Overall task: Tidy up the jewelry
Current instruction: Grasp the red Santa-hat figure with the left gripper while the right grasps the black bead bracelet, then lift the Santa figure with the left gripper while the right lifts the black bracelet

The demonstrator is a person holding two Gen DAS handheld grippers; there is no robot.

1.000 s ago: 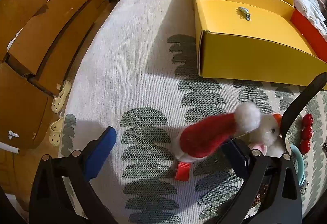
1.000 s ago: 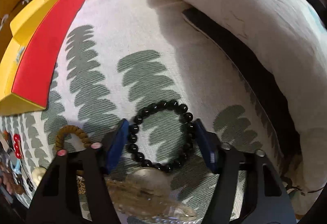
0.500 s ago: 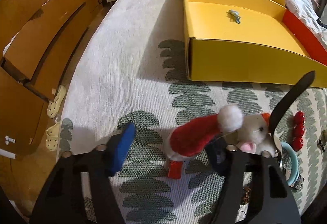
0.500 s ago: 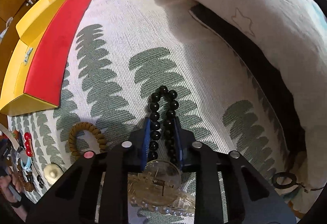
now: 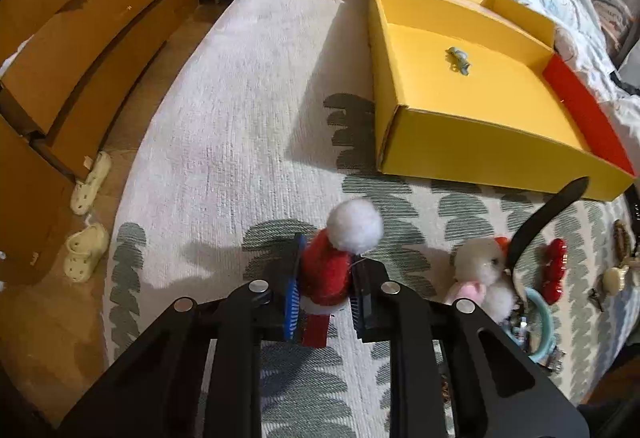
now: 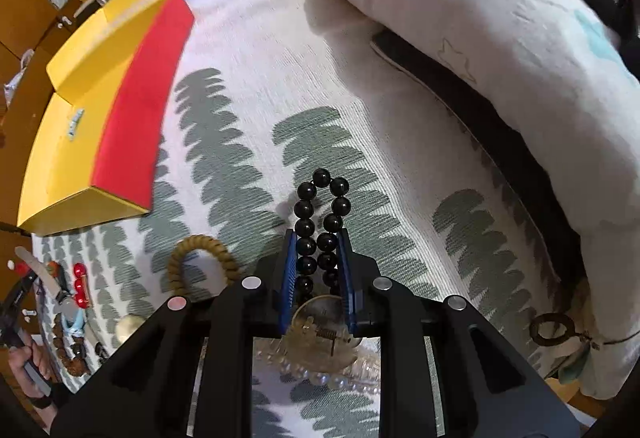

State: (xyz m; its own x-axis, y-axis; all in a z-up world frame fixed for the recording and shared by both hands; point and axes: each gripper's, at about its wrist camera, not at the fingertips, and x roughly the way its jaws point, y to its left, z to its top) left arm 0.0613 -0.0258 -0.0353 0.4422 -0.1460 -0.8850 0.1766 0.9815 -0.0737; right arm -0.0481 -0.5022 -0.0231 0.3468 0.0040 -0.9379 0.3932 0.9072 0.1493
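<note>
In the left wrist view my left gripper point(image 5: 324, 302) is shut on a red Santa-hat hair clip point(image 5: 326, 274) with a white pompom, held just above the bedspread. The open yellow box point(image 5: 472, 94) stands ahead to the right with a small blue clip point(image 5: 458, 59) inside. In the right wrist view my right gripper point(image 6: 318, 278) is shut on a black bead bracelet point(image 6: 320, 214), squeezed into a narrow loop that sticks out past the fingertips. The yellow box point(image 6: 80, 142) with its red flap lies far left there.
A white plush clip point(image 5: 484, 270), black headband point(image 5: 544, 218), red beaded clip point(image 5: 554, 270) and teal ring point(image 5: 542, 318) lie right of the left gripper. A brown coil hair tie point(image 6: 200, 258), a clear pearl clip point(image 6: 320, 354) and a pillow point(image 6: 480, 18) surround the right gripper.
My left gripper has closed on the Santa-hat clip and pulled it away from the white plush clip. My right gripper closed on the black bracelet and has lifted it slightly.
</note>
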